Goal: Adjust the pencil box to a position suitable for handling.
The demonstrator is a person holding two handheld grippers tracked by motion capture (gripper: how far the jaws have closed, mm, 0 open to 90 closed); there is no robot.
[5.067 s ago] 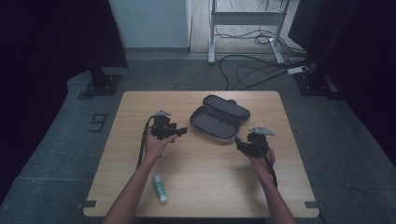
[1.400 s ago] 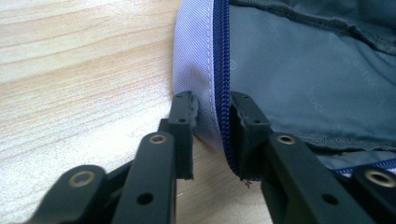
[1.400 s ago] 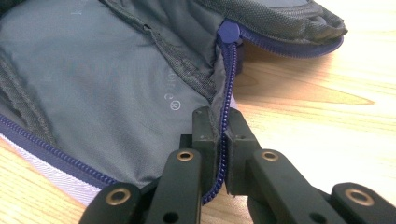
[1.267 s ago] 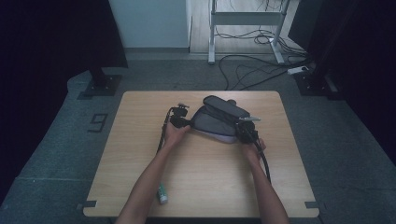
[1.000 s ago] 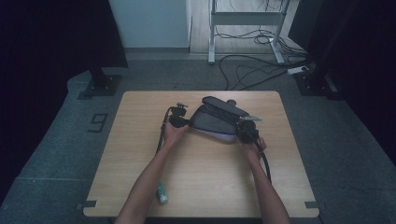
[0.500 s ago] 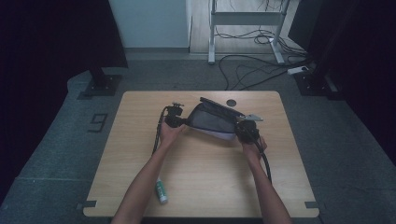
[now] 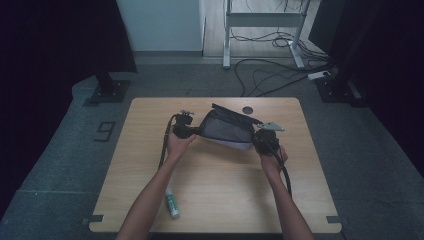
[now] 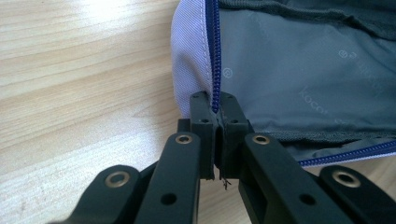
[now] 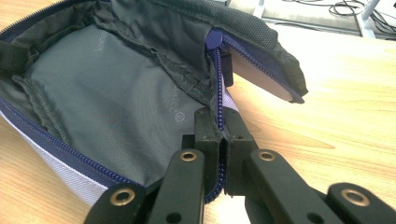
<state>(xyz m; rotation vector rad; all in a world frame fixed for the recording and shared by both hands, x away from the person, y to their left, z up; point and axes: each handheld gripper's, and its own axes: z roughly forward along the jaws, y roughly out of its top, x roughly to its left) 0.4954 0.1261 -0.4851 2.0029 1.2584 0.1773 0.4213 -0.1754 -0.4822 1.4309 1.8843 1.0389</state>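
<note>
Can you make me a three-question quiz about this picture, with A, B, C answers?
1. Where is the small bottle?
A. inside the pouch
B. on the table near the front edge
C. on the floor

2. What colour is the pouch's zipper?
A. blue
B. red
C. yellow

3. What is the left gripper doing?
A. hanging open
B. pinching the pouch's edge
C. holding the bottle

Answers: 1 B, it lies on the table beside the left forearm. 2 A, blue teeth line the pouch. 3 B, its jaws are shut on the zipper edge.
</note>
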